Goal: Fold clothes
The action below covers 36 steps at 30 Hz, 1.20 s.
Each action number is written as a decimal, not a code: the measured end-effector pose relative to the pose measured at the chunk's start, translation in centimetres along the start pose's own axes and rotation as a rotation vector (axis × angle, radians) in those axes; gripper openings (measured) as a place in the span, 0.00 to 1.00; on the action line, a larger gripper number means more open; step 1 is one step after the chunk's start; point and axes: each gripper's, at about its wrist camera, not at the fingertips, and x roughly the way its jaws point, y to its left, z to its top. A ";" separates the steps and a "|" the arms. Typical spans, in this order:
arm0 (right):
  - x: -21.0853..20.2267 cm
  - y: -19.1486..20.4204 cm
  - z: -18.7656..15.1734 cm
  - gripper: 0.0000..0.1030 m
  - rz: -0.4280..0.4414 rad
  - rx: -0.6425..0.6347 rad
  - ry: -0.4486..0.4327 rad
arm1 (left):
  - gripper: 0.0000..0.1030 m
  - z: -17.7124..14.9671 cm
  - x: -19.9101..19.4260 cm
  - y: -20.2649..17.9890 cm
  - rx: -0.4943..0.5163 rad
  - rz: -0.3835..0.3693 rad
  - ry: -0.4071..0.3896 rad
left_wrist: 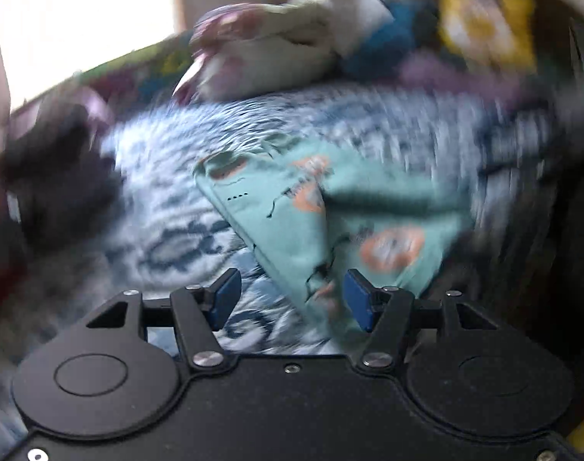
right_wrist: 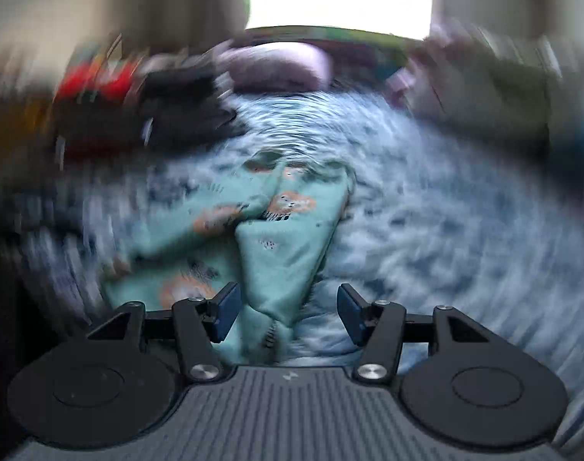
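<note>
Teal clothing (left_wrist: 322,230), a small garment printed with orange patches, lies on a bed covered by a blue-and-white patterned bedspread (left_wrist: 157,176). Both of my views are heavily blurred, so fine detail is lost. In the right wrist view the garment (right_wrist: 276,253) looks partly doubled over itself: one narrow flap runs down toward me over a broader layer that spreads to the left. Whether that is a neat fold or a loose heap, I cannot tell.

My left hand-held gripper (left_wrist: 292,299) is released, its blue pads spread wide, with the near edge of the garment showing between them. My right hand-held gripper (right_wrist: 288,313) is also released, pads apart, and the lower tip of the flap sits between them. Neither is grasping cloth.

Piles of other fabric (left_wrist: 276,46) in mixed colours sit at the far side of the bed, and a dark heap (right_wrist: 168,111) lies to the far left in the right wrist view.

My judgement: both hand-held grippers are poised at the garment's near edge, which fits either letting go after a fold or closing in for a grip. Any next grasp would call for pinching a single clean edge, not bunched layers.
</note>
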 end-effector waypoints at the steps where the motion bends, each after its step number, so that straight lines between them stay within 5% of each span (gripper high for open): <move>1: -0.1 1.2 -0.2 0.54 -0.017 -0.111 0.006 | 0.57 -0.5 0.4 -0.8 0.081 0.012 0.010; 6: 0.8 6.4 -3.2 0.54 -0.085 -0.536 0.033 | 0.58 -3.3 1.8 -3.9 0.419 0.064 0.019; 12: 3.1 9.3 -6.2 0.55 -0.178 -0.707 0.029 | 0.58 -5.5 3.3 -6.7 0.688 0.152 -0.015; 25: 5.0 11.7 -8.9 0.54 -0.313 -0.862 -0.099 | 0.59 -5.7 5.6 -7.5 0.709 0.297 -0.099; 32: 6.6 10.1 -8.1 0.53 -0.331 -0.833 -0.110 | 0.59 -3.9 7.3 -6.8 0.617 0.302 -0.117; 36: 6.6 10.2 -8.8 0.36 -0.321 -0.833 -0.116 | 0.33 -3.8 7.2 -7.4 0.627 0.324 -0.133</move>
